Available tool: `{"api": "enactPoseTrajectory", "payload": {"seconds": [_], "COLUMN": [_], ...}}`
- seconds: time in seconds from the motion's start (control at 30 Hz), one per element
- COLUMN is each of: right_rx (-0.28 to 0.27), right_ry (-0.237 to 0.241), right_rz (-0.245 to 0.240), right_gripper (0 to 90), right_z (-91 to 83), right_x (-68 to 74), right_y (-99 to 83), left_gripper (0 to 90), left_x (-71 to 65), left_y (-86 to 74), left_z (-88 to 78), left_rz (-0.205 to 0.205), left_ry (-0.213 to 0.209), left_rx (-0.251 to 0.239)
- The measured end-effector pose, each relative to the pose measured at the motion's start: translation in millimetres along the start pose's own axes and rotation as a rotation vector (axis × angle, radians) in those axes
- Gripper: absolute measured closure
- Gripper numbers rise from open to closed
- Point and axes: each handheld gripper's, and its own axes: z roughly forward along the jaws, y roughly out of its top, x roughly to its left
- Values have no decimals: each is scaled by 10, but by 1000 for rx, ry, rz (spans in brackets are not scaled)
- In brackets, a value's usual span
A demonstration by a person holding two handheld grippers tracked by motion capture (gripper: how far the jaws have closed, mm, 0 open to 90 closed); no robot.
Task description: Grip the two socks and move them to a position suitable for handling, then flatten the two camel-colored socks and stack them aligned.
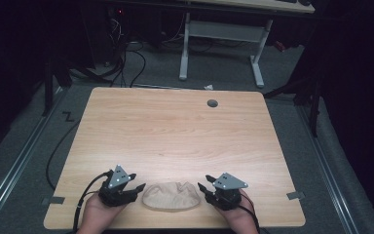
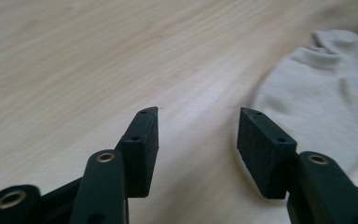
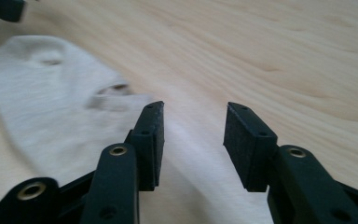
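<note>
1. Nearest me, at the table's [image 1: 175, 126] front edge, I have both hands in from below: the left gripper [image 1: 135, 187] and the right gripper [image 1: 202, 187] sit either side of a beige cloth [image 1: 171, 196], each just beside one end of it.
2. Both sets of jaws are spread wide with nothing between them. In the left gripper view the cloth [image 2: 326, 98] lies beside one jaw; in the right gripper view the cloth [image 3: 51, 102] lies beside the opposite one.
3. I judge this flanking stance sets me up to pinch the two ends at once, to lift or spread the piece.
4. The cloth is bunched, with folds along its far side, so I cannot tell what garment it is.
5. My forearms are cut off at the bottom edge.
6. Farther off, the wood is bare up to a round grey cap [image 1: 212, 103] near the back edge; beyond, a white-legged desk [image 1: 224, 29] fades into dark.
</note>
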Motion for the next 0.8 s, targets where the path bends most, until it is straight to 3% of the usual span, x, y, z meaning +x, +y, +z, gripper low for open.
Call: {"api": "enactPoseTrajectory", "payload": {"seconds": [0.27,0.37,0.5,0.63,0.8], "right_rx": [-7,-10,-2,6,21], "right_ry": [-198,-252,-311,-332,-334], "right_rz": [91,142,189,195,187], "right_gripper": [509,504,498,499,498], "right_z": [1,-53,-132,-168,-145], "right_x": [-550,-723,-896,-959,-963], "right_y": [-172,-244,-323,-374,-365], "left_gripper": [461,458,457,455,450], "left_x": [552,685,770,704,644], "left_y": [-105,-161,-202,-158,-163], "left_z": [-85,-128,-156,-138,-85], "left_rz": [-125,-163,-217,-179,-147], "left_ry": [122,160,163,163,144], "left_rx": [-16,-15,-18,-28,7]}}
